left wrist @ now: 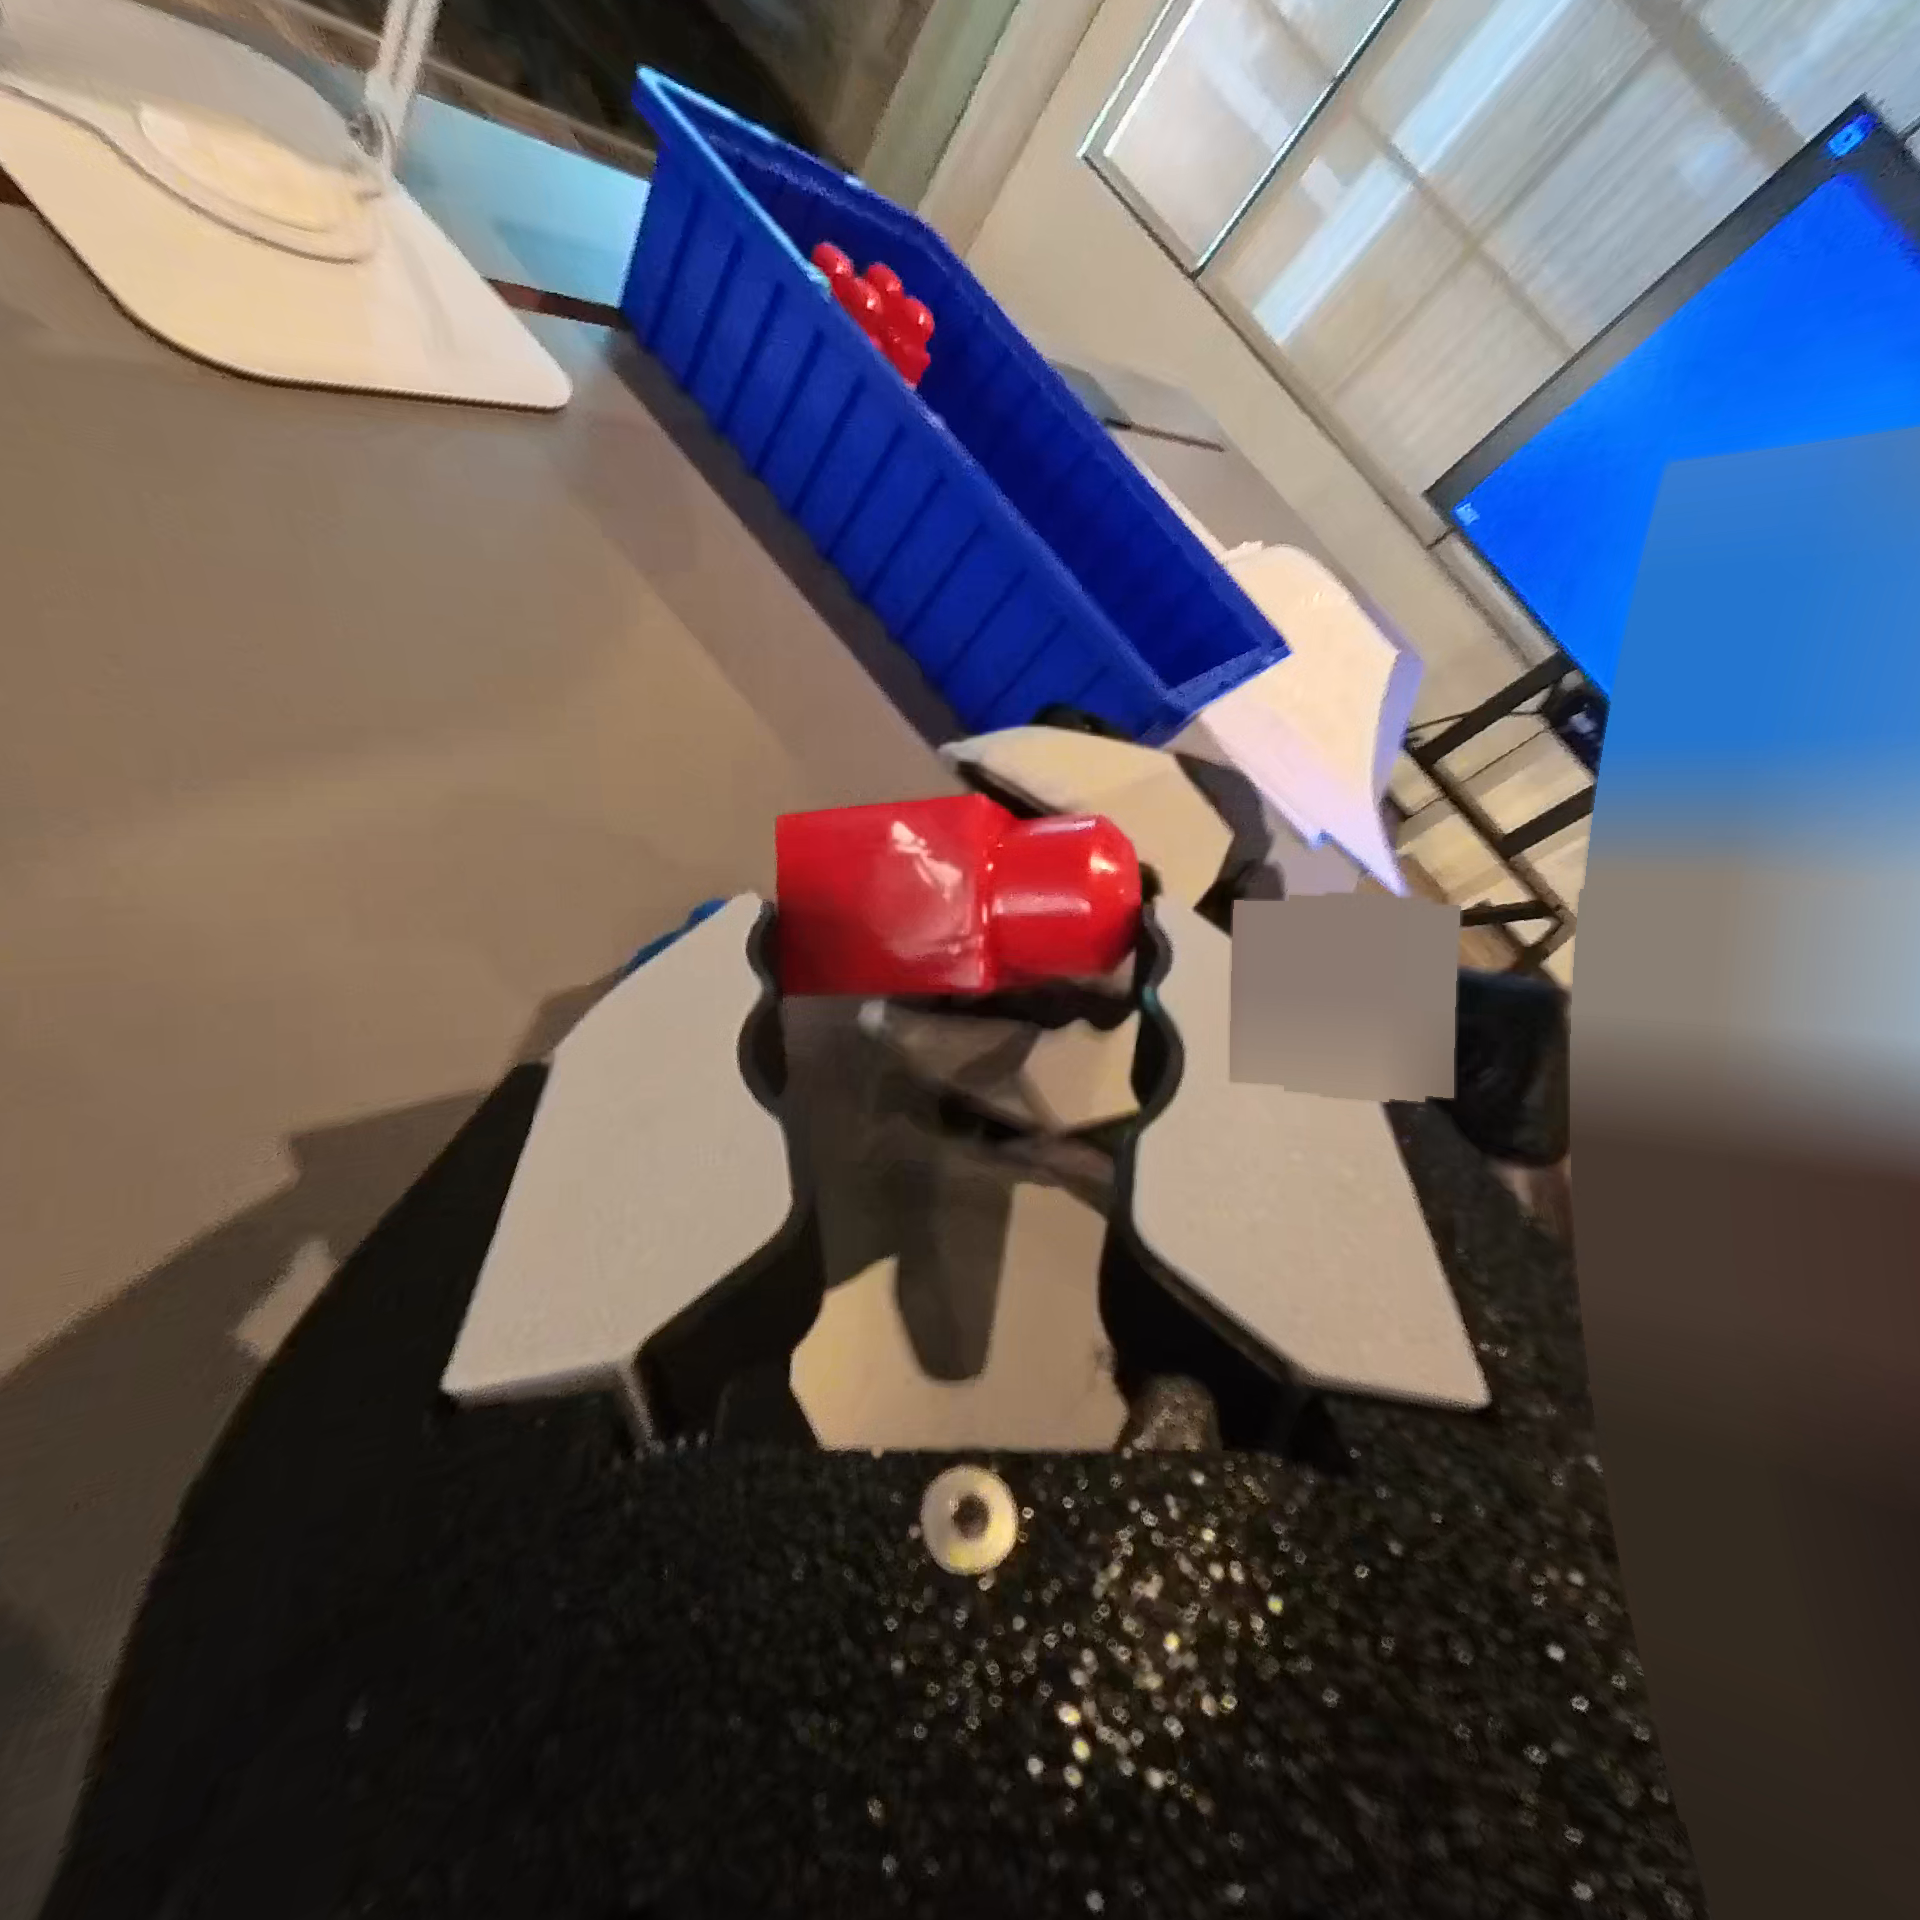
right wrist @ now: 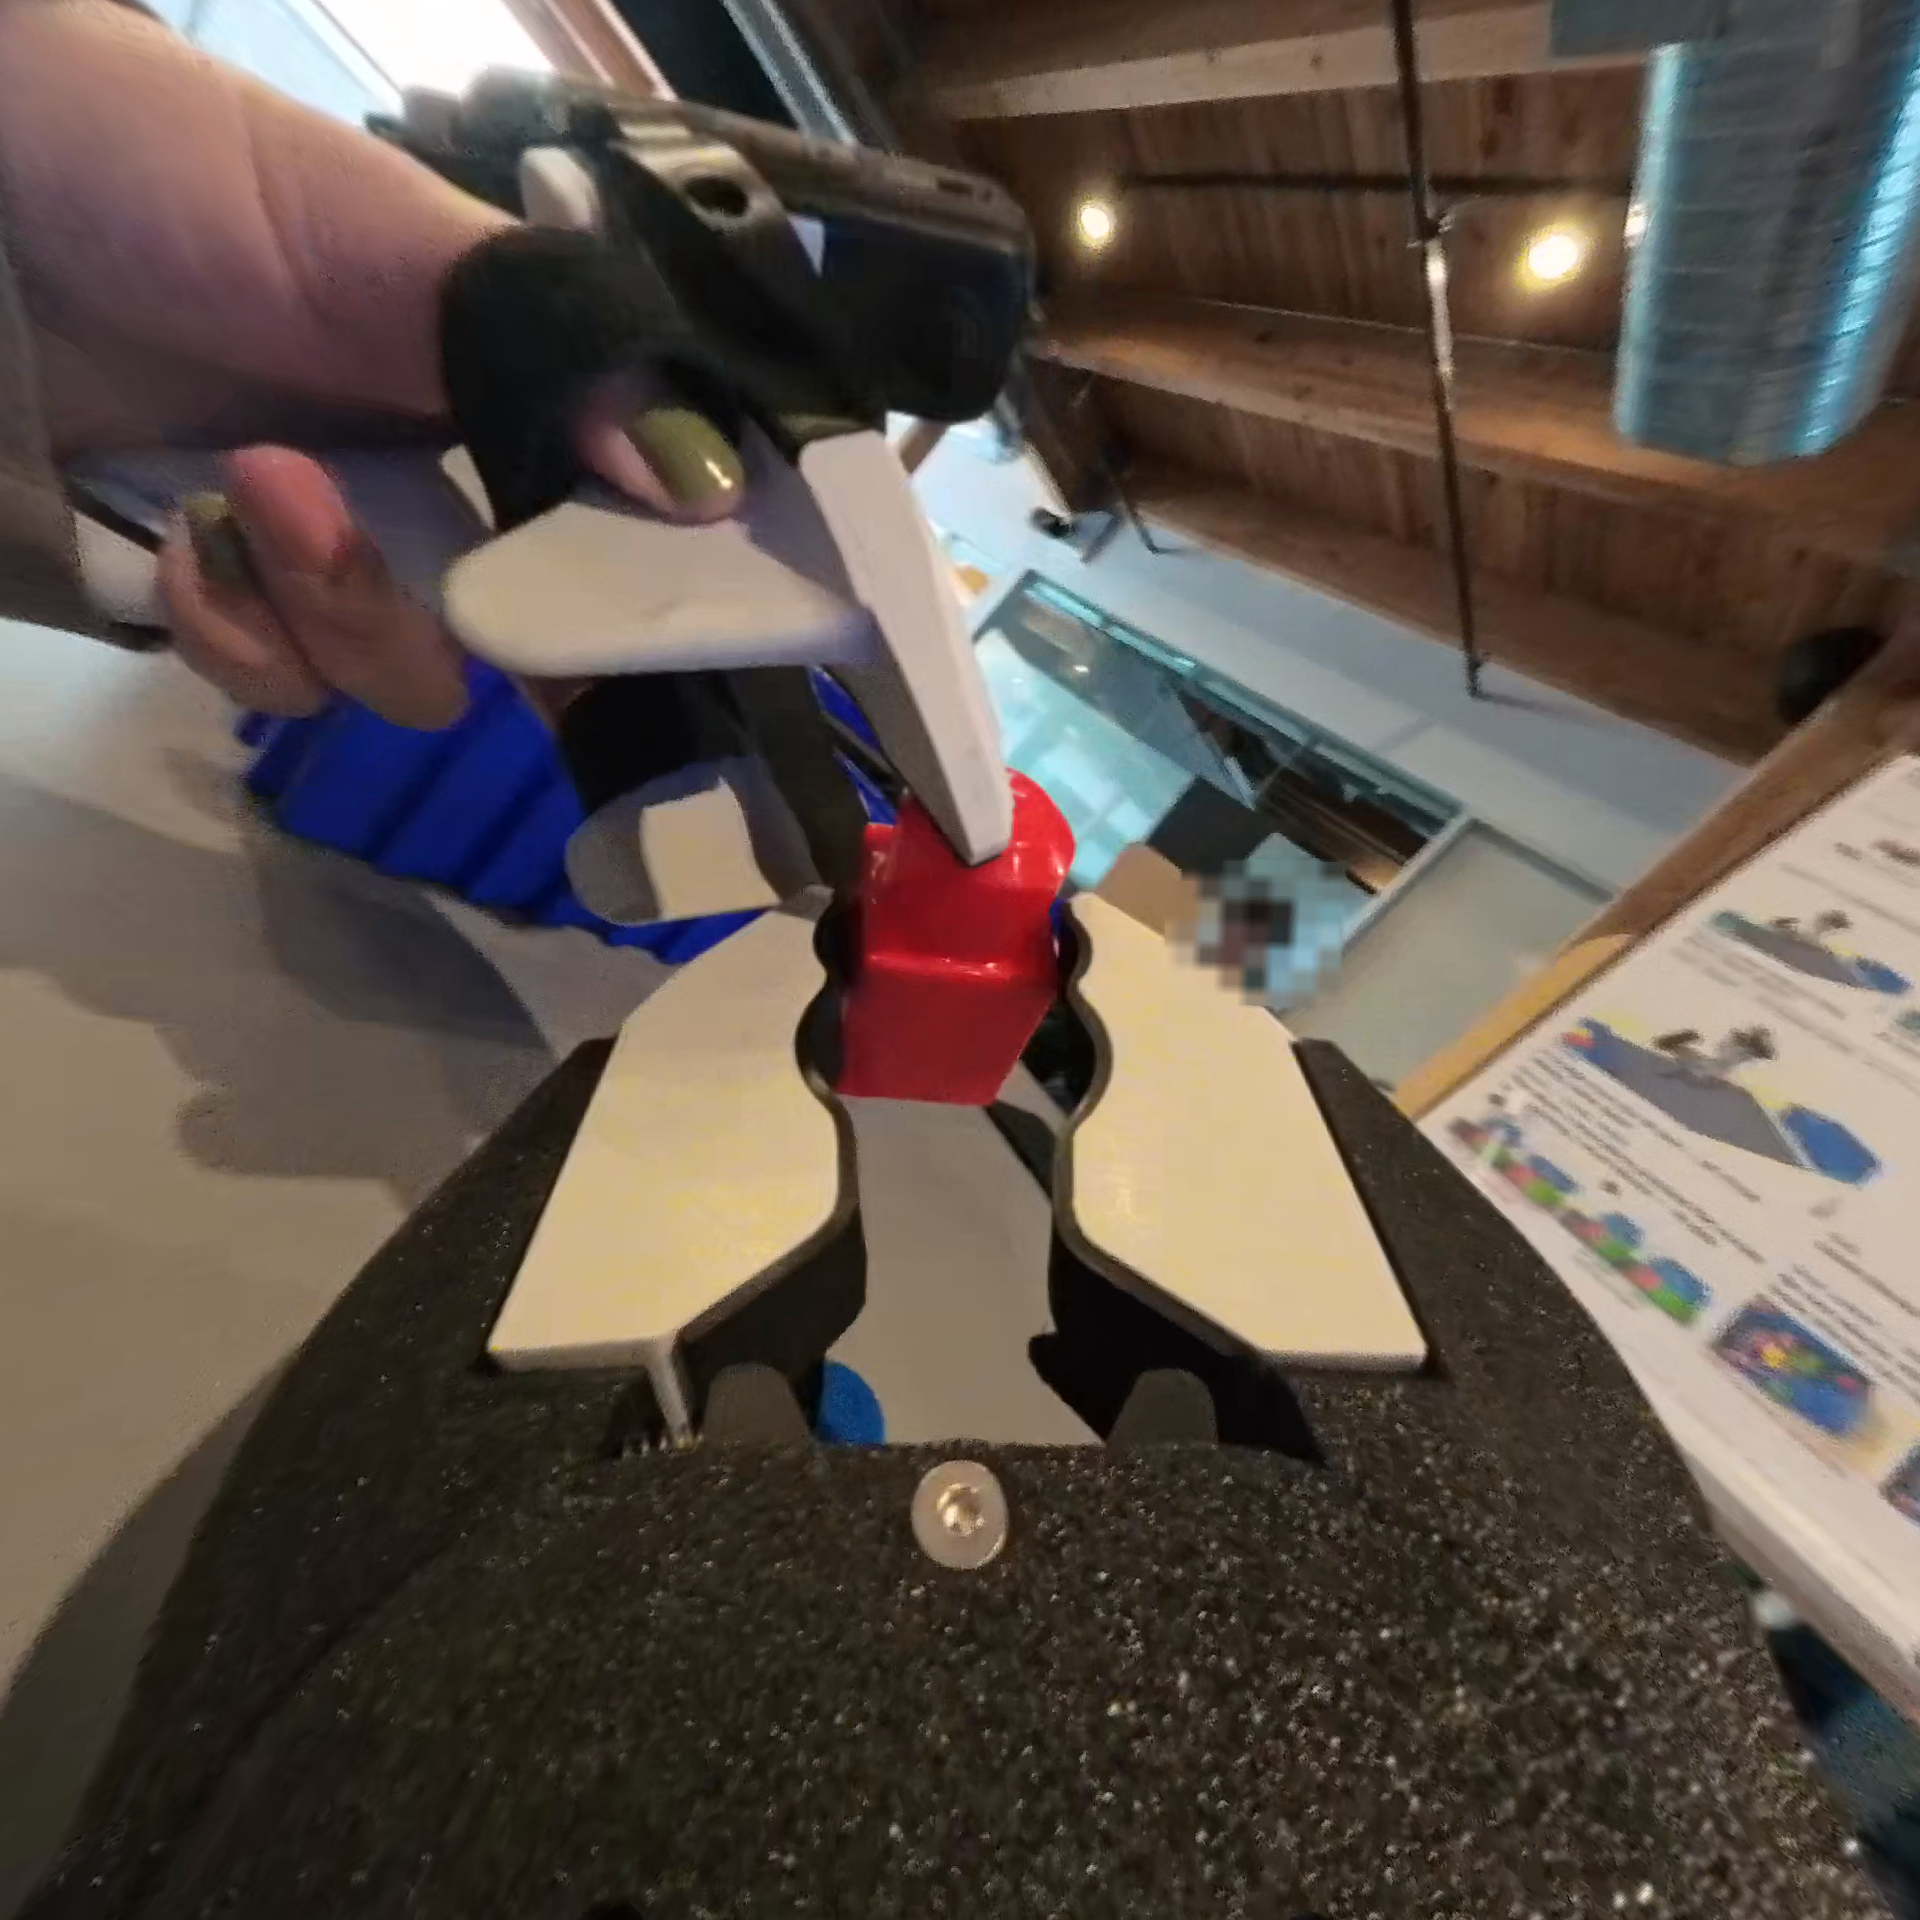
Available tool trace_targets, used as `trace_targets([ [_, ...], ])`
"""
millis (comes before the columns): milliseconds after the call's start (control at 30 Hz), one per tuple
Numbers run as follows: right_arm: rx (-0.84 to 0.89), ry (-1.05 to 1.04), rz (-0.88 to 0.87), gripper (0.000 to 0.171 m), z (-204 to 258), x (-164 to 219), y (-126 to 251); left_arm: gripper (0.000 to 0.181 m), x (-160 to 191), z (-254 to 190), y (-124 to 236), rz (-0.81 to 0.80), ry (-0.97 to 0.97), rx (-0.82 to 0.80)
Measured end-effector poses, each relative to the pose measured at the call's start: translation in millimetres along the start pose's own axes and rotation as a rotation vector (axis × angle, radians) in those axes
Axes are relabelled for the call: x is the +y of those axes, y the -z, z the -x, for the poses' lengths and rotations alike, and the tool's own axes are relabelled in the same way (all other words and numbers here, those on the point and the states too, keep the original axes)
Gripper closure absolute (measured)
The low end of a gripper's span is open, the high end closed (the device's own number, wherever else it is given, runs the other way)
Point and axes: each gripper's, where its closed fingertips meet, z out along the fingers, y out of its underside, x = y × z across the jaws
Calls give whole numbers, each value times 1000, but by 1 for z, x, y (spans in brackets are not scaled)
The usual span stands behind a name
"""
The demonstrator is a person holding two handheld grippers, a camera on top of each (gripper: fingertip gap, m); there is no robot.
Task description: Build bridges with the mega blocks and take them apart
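On a grey table near the blue bin, both the left gripper and right gripper clamp one red block; opposed tugging could make it slip loose.

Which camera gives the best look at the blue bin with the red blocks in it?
The left wrist view: the blue bin shows nearly whole on the table, red blocks visible inside. In the right wrist view only part of its ribbed wall shows, behind the hand and the other gripper.
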Motion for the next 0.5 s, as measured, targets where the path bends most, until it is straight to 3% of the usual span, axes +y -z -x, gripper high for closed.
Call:
trace_targets([
  [67, -32, -63, 42, 134, 1, 8, -2, 117, 3, 4, 5, -42, -66, -50],
  [200, -96, -223, 86, 134, -5, 22, 0, 87, 6, 13, 24, -168, -203, -179],
  [300, -298, -353, 152, 134, 16, 26, 0, 93, 12, 23, 40, -252, -281, -273],
  [500, -665, -416, 335, 133, 77, 28, 8, 103, 32, 26, 60, -264, -295, -278],
])
